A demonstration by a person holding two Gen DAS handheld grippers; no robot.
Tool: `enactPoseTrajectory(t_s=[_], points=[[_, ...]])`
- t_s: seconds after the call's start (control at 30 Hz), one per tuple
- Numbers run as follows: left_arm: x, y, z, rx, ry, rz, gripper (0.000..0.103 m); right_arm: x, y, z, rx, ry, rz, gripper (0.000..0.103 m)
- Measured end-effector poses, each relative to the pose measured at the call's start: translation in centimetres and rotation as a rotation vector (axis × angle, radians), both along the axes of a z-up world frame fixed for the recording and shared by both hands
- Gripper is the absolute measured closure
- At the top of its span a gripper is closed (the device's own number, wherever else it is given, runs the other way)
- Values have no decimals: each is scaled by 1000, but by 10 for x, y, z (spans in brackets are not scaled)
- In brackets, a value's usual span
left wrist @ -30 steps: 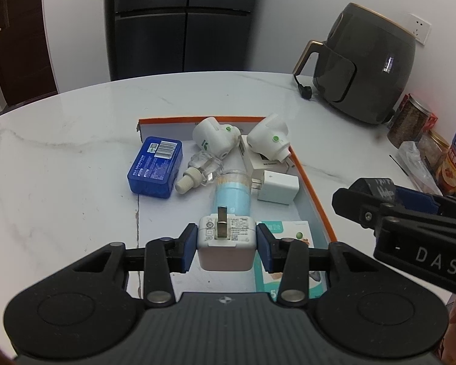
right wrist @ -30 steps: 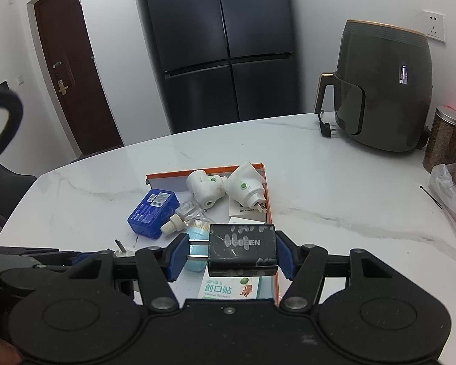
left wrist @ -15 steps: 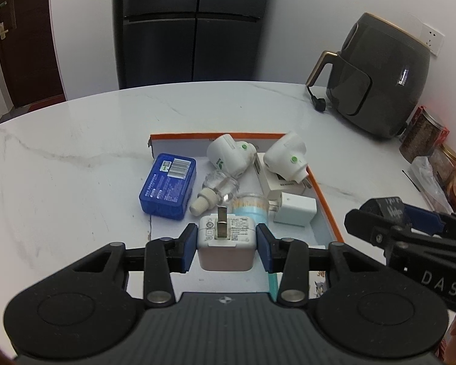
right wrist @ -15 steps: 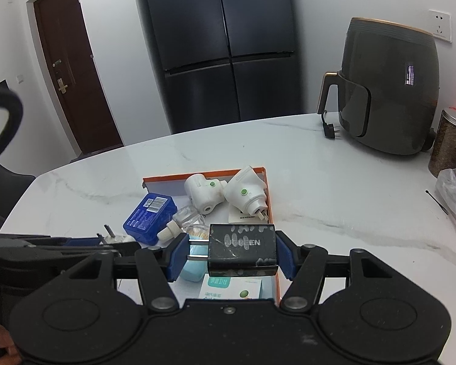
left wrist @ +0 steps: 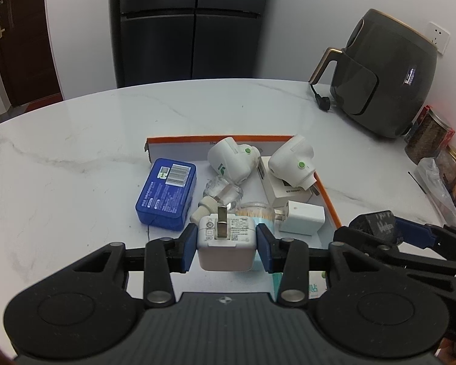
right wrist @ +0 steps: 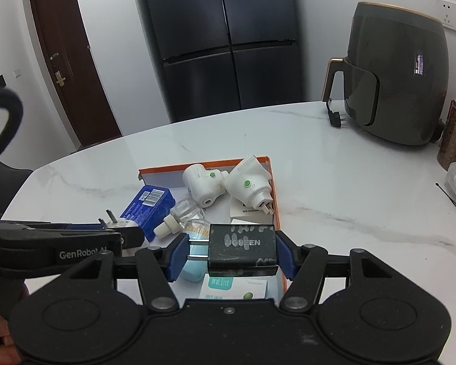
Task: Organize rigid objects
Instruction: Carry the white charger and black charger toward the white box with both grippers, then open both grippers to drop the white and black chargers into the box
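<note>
A dark fridge (right wrist: pixel 222 45) stands behind a white marble table (left wrist: pixel 76 158), with a grey air fryer (right wrist: pixel 398 73) at the far right. Near the middle lies an orange-edged tray (left wrist: pixel 326 196) holding two white plug-in units and a small white adapter; a blue box (left wrist: pixel 167 193) sits at its left edge. The left gripper (left wrist: pixel 226 248) is clamped on a white charger (left wrist: pixel 226 243), prongs up. The right gripper (right wrist: pixel 232 257) grips a black charger (right wrist: pixel 243 249) above the tray's near end.
</note>
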State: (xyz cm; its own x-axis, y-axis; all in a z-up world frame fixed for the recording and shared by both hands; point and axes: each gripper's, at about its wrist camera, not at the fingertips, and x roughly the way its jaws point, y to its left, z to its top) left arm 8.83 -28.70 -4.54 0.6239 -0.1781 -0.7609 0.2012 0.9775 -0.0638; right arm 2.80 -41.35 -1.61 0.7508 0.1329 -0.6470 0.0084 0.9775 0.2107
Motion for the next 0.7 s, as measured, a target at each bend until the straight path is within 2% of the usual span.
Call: enactPoseTrajectory(t_s=[0.7], points=[[53, -19, -3, -22, 4, -47, 61, 20, 2, -16, -7, 46, 29, 30]])
